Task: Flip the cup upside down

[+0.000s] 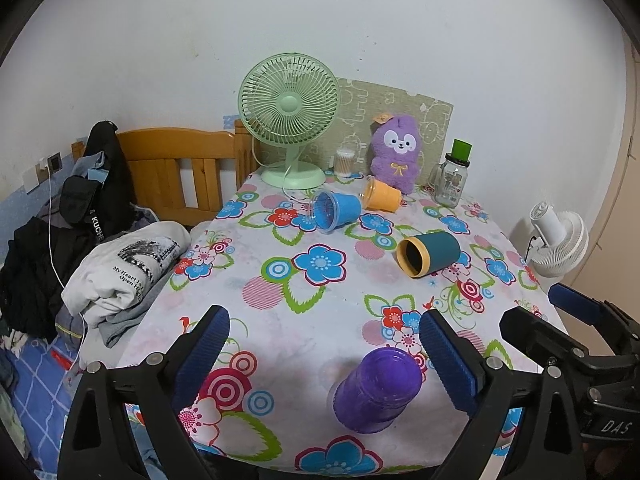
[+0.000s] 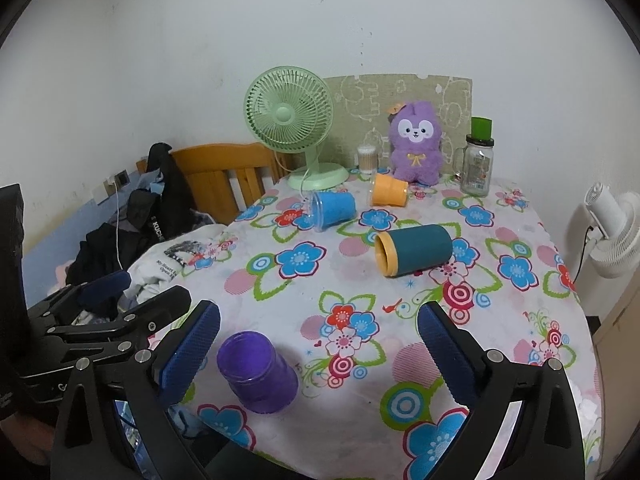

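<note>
A purple cup (image 1: 376, 390) stands upside down near the table's front edge, between the fingers of my open left gripper (image 1: 324, 360), untouched. It also shows in the right wrist view (image 2: 258, 372), just right of my right gripper's left finger. My right gripper (image 2: 320, 352) is open and empty. A teal cup with a yellow rim (image 1: 429, 253) (image 2: 414, 250) lies on its side mid-table. A blue cup (image 1: 335, 211) (image 2: 334, 209) and an orange cup (image 1: 381, 195) (image 2: 389, 190) lie on their sides farther back.
A green desk fan (image 1: 290, 120), a purple plush toy (image 1: 396, 152), a cotton-swab jar (image 1: 345, 162) and a glass jar with a green lid (image 1: 454, 176) stand at the back. Folded clothes (image 1: 128, 268) lie left of the floral tablecloth (image 1: 304, 320). A white fan (image 1: 558, 240) stands right.
</note>
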Action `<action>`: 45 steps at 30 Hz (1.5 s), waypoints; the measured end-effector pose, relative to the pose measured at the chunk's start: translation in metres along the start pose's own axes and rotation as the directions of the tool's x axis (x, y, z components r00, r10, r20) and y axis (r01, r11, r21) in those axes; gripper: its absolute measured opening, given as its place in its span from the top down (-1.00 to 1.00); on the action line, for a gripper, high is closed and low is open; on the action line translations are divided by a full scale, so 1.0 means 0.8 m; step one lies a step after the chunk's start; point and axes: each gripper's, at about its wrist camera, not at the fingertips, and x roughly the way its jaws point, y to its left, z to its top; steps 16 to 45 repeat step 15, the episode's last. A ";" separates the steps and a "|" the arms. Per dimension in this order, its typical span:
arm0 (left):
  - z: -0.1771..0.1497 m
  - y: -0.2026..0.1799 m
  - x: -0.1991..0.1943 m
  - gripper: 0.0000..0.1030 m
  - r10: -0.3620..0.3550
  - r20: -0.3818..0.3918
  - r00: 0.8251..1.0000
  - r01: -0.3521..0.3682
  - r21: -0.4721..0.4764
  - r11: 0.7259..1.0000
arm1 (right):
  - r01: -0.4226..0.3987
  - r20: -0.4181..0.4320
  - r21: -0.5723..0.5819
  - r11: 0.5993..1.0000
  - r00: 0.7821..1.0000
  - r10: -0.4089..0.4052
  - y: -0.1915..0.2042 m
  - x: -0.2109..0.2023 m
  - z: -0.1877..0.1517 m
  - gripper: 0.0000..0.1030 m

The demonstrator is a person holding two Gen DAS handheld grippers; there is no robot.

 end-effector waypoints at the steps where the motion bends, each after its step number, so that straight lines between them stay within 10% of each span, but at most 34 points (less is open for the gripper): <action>1: 0.000 0.000 0.000 -0.90 0.001 0.001 1.000 -0.001 0.003 1.000 | 0.000 -0.001 0.000 1.000 1.000 0.000 0.000 0.000 0.000 -0.95; 45: -0.003 0.001 0.000 -0.94 0.005 0.005 1.000 -0.005 -0.002 1.000 | 0.002 0.000 -0.003 1.000 1.000 -0.002 0.002 0.001 0.000 -0.95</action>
